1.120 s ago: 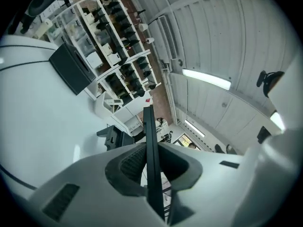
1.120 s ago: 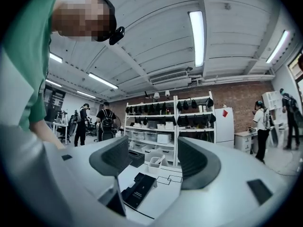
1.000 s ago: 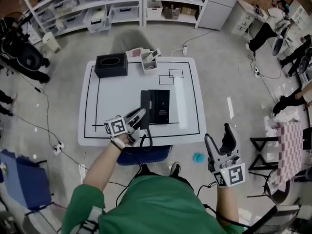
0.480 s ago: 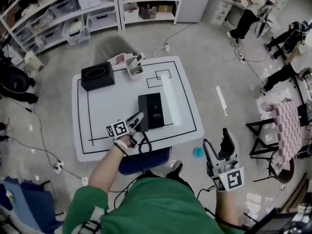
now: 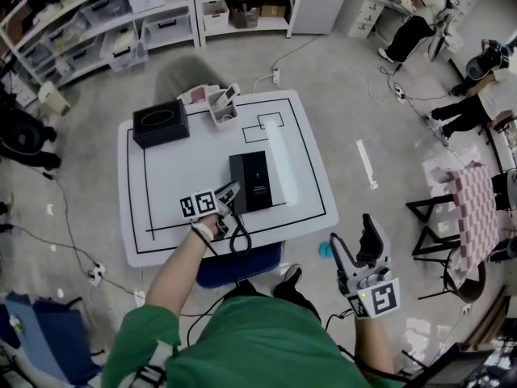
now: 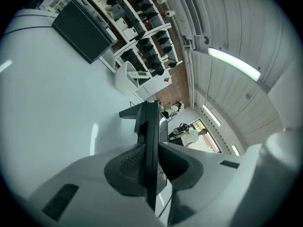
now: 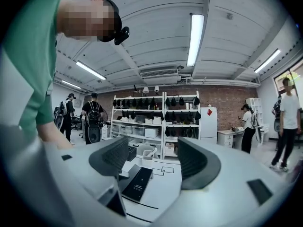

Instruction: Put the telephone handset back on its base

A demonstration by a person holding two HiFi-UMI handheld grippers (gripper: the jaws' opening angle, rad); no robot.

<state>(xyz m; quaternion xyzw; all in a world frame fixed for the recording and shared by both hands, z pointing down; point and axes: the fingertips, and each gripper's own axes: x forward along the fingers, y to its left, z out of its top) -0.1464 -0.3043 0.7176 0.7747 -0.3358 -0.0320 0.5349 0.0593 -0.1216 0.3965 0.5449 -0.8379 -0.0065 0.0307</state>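
Here the handset [image 6: 152, 126] is clamped edge-on between the pads of the left claw [image 5: 229, 195] and is held along the left edge of the base [image 5: 262, 180], near the front edge of the desk [image 5: 157, 192] (whether it is seated there cannot be told). Bare desk is left open to the left and right of the base. Beyond the base, by the far edge, a black box [image 5: 161, 124] and a white caddy [image 5: 222, 108] are set. The right claw [image 5: 355, 242], spread wide and empty, is held off the desk, right of the base and nearer the person.
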